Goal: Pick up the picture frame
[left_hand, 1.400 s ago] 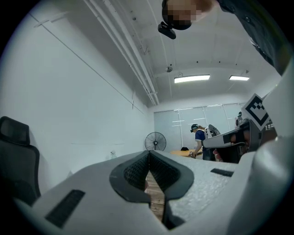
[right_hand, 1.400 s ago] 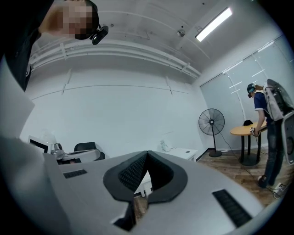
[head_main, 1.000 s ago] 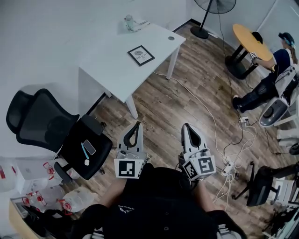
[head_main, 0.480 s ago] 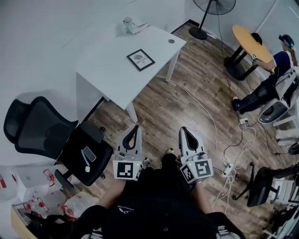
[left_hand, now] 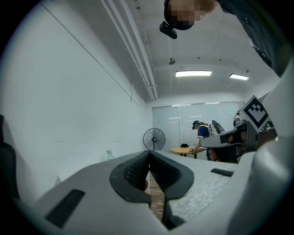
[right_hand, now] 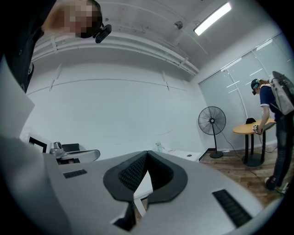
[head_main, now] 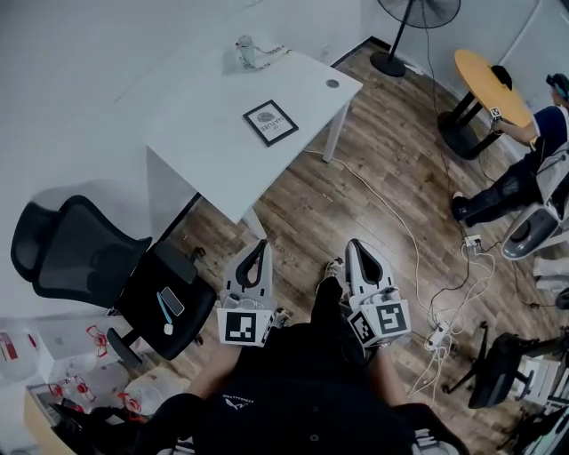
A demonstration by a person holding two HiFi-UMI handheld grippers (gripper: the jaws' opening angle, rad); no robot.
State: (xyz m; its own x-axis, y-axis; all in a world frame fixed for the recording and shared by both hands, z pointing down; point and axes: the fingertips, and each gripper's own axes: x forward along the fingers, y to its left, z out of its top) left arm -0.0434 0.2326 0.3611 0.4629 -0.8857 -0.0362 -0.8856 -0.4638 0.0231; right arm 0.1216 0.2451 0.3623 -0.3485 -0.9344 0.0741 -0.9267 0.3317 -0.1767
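Black picture frame (head_main: 271,123) flat on white table (head_main: 204,133)

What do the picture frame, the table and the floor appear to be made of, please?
Picture frame: dark border, matt, probably wood or plastic; too small to tell. Table: smooth white top, likely laminate, on white legs. Floor: brown planks with grain, wood or wood-look laminate.

The print inside the picture frame (head_main: 270,123) is too small to read. The clear object (head_main: 246,51) at the far edge of the white table (head_main: 204,133) is too small to name. The top edge cuts the fan (head_main: 418,11), and the right edge cuts the seated person (head_main: 502,188). The wearer's dark torso (head_main: 302,391) hides everything behind the marker cubes of the left gripper (head_main: 260,244) and right gripper (head_main: 354,244).
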